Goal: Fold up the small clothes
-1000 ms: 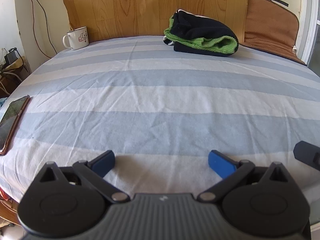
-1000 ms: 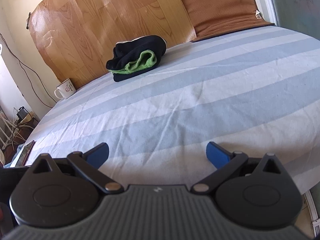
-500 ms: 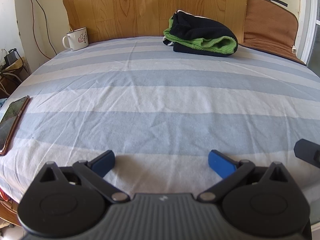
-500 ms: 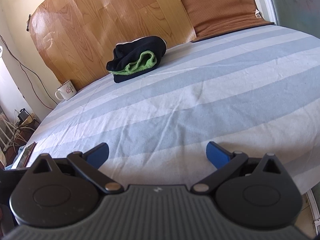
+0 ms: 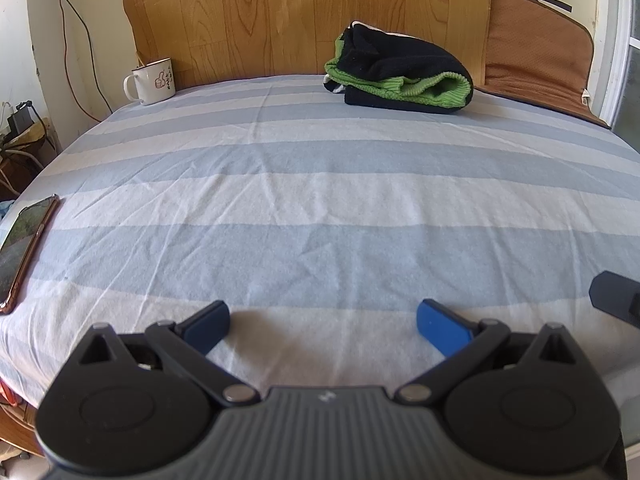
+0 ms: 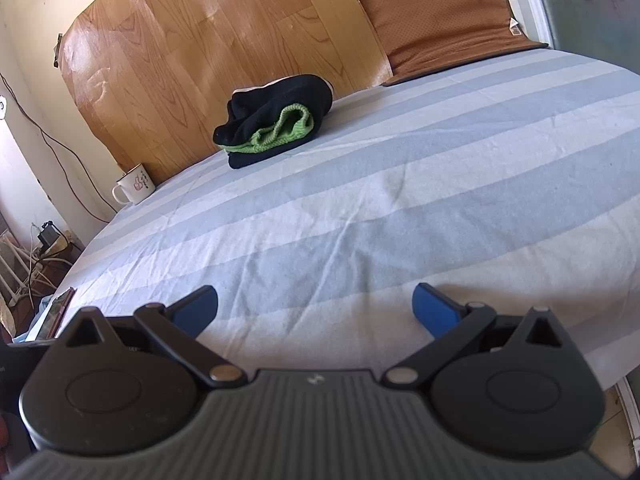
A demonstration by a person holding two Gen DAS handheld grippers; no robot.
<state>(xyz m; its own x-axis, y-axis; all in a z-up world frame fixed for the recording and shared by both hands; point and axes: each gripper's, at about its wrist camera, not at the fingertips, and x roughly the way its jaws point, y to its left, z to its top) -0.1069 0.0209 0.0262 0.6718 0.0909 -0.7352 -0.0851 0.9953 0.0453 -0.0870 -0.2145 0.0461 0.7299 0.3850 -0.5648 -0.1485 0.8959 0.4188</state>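
Both the left tongs (image 5: pixel 322 322) and right tongs (image 6: pixel 315 306) gape empty; far off, the black-green clothes (image 5: pixel 400 76) sit bunched, their shape unclear.

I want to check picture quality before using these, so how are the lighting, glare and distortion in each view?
Left wrist view: even daylight, sharp focus, fisheye bowing the striped bedsheet; the left claw casts a soft shadow just ahead of it. Right wrist view: a whitish sheen on the wooden headboard, a tilted horizon, and the black and green garment still crisp beyond the right claw.
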